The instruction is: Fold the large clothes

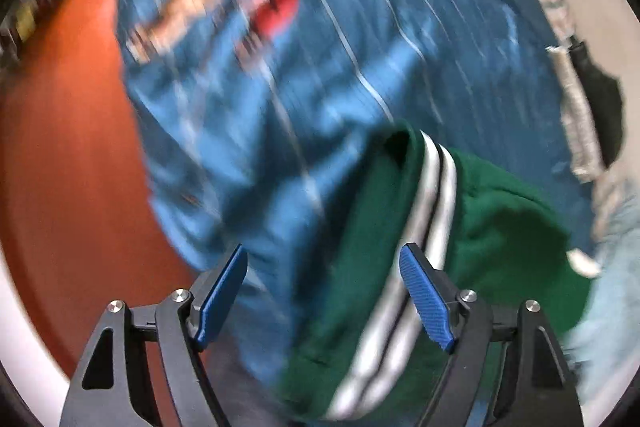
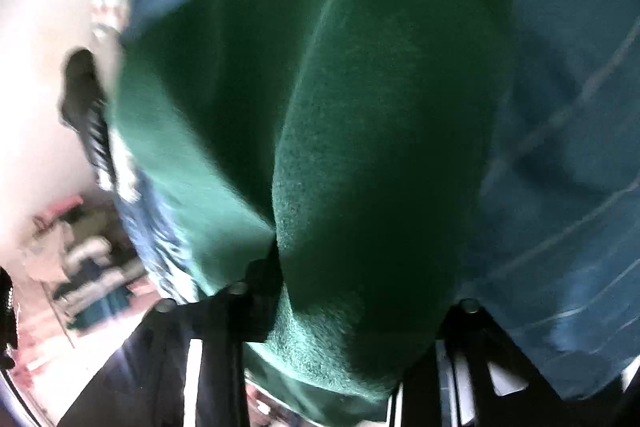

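Both tools point steeply down, right tool (image 2: pixel 352 307) gripping green garment (image 2: pixel 320 107).

No legible text anywhere

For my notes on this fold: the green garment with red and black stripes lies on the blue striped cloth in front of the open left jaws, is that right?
Not quite: the stripes on the green garment are white and black, not red. The left wrist view shows it. It does lie on the blue striped cloth, in front of the left gripper, whose jaws are open.
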A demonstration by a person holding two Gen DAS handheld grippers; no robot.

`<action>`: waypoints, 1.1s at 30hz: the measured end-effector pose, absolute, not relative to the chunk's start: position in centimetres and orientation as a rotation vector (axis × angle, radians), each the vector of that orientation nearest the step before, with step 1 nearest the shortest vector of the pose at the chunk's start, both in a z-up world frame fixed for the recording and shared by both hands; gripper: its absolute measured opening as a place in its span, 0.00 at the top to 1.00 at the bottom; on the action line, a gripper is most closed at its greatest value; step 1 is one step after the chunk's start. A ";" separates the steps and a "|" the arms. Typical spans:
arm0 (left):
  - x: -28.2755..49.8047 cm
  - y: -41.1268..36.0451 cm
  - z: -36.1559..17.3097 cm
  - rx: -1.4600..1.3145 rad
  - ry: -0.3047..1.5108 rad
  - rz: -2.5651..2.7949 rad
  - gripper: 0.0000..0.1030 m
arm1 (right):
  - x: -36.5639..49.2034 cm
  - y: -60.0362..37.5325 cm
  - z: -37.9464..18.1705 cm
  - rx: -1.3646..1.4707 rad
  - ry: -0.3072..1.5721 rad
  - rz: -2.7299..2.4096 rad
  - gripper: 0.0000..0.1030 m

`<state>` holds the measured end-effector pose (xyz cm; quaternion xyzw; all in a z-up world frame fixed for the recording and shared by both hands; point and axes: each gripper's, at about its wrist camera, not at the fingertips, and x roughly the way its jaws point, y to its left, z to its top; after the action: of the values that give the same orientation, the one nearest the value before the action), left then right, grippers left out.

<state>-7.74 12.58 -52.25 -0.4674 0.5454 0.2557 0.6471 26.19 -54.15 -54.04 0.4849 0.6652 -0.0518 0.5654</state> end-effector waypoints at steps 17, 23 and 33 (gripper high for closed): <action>-3.7 11.7 -50.1 -0.889 1.200 0.512 0.89 | 26.3 -53.6 -52.6 0.883 1.719 0.023 0.38; -12.5 9.3 -49.2 -1.159 1.110 0.632 0.00 | 26.2 -51.4 -51.6 0.797 1.704 0.051 0.27; -14.4 1.5 -55.0 -1.568 0.907 0.626 0.11 | 26.7 -50.9 -52.9 0.843 1.720 0.060 0.23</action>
<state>-14.42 1.53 -55.04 -0.6693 0.3874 0.2673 0.5749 26.72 -50.93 -52.87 0.3601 0.7342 0.0258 0.5750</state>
